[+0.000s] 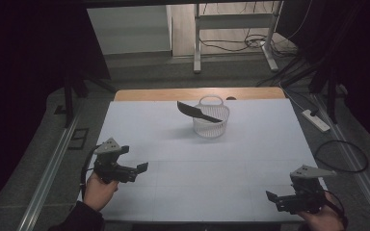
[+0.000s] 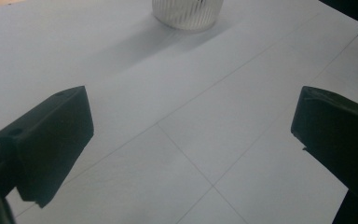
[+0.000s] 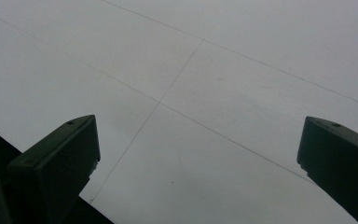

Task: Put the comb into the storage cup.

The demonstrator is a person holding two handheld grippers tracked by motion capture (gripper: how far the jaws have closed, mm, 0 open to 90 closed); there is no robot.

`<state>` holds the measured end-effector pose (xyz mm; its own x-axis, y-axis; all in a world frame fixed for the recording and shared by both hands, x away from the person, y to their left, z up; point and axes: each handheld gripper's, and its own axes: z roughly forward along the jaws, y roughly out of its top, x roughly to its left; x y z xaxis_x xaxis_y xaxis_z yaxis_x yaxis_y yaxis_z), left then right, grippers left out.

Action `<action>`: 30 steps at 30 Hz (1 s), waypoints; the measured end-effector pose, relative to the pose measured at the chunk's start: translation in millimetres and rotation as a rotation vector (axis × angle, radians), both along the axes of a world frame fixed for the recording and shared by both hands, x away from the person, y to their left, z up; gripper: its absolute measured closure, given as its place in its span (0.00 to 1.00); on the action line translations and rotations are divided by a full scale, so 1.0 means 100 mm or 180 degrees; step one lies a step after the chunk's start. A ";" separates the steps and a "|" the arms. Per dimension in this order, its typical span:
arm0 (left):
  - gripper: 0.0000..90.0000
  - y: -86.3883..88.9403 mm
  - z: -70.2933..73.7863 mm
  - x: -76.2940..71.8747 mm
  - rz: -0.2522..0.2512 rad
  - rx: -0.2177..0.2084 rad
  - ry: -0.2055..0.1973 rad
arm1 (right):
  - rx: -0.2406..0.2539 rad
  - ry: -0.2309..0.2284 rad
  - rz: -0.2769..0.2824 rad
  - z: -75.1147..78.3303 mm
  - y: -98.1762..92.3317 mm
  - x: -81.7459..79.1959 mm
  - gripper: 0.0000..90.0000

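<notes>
A small white ribbed basket (image 1: pixel 211 120) with a looped handle stands at the far middle of the white table (image 1: pixel 173 154). A dark flat tool (image 1: pixel 197 112), like a spatula, lies tilted across its rim and sticks out to the left. The basket's base (image 2: pixel 187 13) also appears at the top of the left gripper view. My left gripper (image 1: pixel 142 168) is held over the near left of the table, open, with nothing between its jaws (image 2: pixel 191 135). My right gripper (image 1: pixel 271 197) is over the near right corner, also open and empty (image 3: pixel 198 154).
A wooden strip (image 1: pixel 173 93) runs along the table's far edge. Beyond it stand metal desk legs (image 1: pixel 197 43) and loose cables on the floor. A power strip (image 1: pixel 318 120) and a cable loop (image 1: pixel 342 156) lie to the right of the table.
</notes>
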<state>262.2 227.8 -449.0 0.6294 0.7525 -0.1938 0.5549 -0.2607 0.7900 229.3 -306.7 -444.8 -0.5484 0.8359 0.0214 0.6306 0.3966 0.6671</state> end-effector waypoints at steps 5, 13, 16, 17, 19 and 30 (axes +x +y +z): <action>0.00 0.06 0.00 -0.07 0.0042 -0.0014 0.0001 | -0.0004 0.0006 -0.0006 0.00 0.00 0.00 0.00; 0.00 0.13 0.00 -0.18 0.0086 0.0009 -0.0010 | -0.0011 0.0011 -0.0014 0.00 0.00 0.00 0.00; 0.00 0.15 0.00 -0.22 0.0098 0.0019 -0.0016 | -0.0013 0.0012 -0.0018 0.00 0.00 0.00 0.00; 0.00 0.16 0.00 -0.24 0.0103 0.0024 -0.0013 | -0.0017 0.0014 -0.0017 0.00 0.00 0.00 0.00; 0.00 0.18 0.00 -0.27 0.0115 0.0037 -0.0009 | -0.0016 0.0012 -0.0018 0.00 0.00 0.00 0.00; 0.00 0.24 -0.04 -0.38 0.0160 0.0103 0.0044 | -0.0022 0.0015 -0.0025 0.00 0.00 0.01 0.00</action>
<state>224.0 251.4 -452.6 0.5882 0.7890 -0.1772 0.5786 -0.2575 0.7739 229.9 -306.2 -445.1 -0.5418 0.8403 0.0183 0.6368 0.3963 0.6614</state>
